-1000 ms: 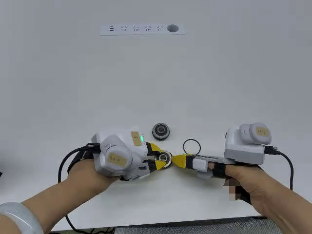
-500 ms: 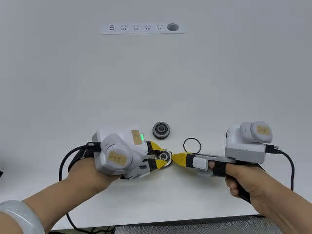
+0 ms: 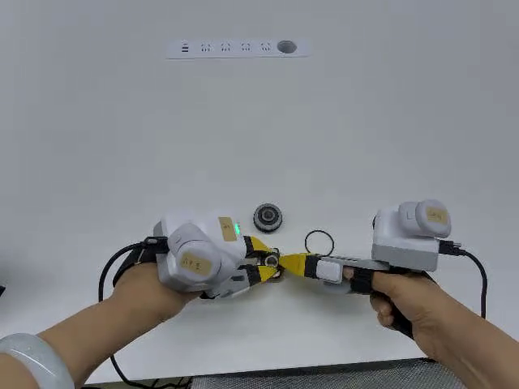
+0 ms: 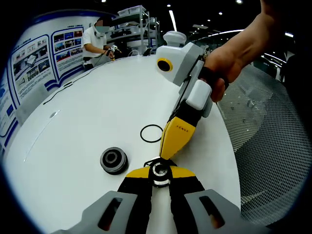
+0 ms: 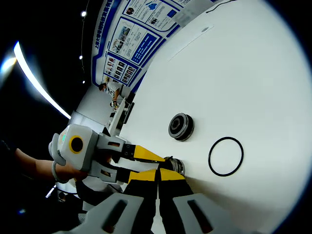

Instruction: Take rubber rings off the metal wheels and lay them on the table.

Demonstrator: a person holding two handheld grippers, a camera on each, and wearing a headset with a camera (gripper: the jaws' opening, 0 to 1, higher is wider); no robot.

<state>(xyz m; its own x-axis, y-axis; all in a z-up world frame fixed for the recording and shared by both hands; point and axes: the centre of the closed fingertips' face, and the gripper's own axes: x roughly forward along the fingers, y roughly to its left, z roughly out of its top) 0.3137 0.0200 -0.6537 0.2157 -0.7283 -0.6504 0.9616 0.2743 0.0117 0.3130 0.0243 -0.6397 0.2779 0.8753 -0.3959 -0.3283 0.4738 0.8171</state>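
While one loose rubber ring [image 3: 319, 241] already lies flat on the table [image 3: 97, 146], just beyond the held wheel [image 4: 159, 170] and off to its right in the head view, the job looks to be somewhere in its middle rather than near its end. The left gripper [image 3: 263, 261] has its yellow-tipped jaws drawn in on either side of the held wheel, clamping that small metal piece a little above the tabletop. The right gripper [image 5: 158, 171] comes at the held wheel from the opposite side, its jaws pressed together with no gap showing between them in the right gripper view, and its tip touches the rim of the held wheel. Whether a lip of rubber is nipped between those tips is too small to tell, though the left gripper view shows a thin dark strand at the rim of the held wheel where the tip meets it, which suggests the ring is being worked loose. A second wheel [image 3: 268, 216] rests on the table just beyond the held wheel, a little to its left, apart from the loose rubber ring, and its dark outer band reads as a ring not yet removed. So, judging from how things lie, one ring is off, one is in hand, and one more remains. A power strip [image 3: 238, 49] sits far beyond the held wheel, at the back of the table.
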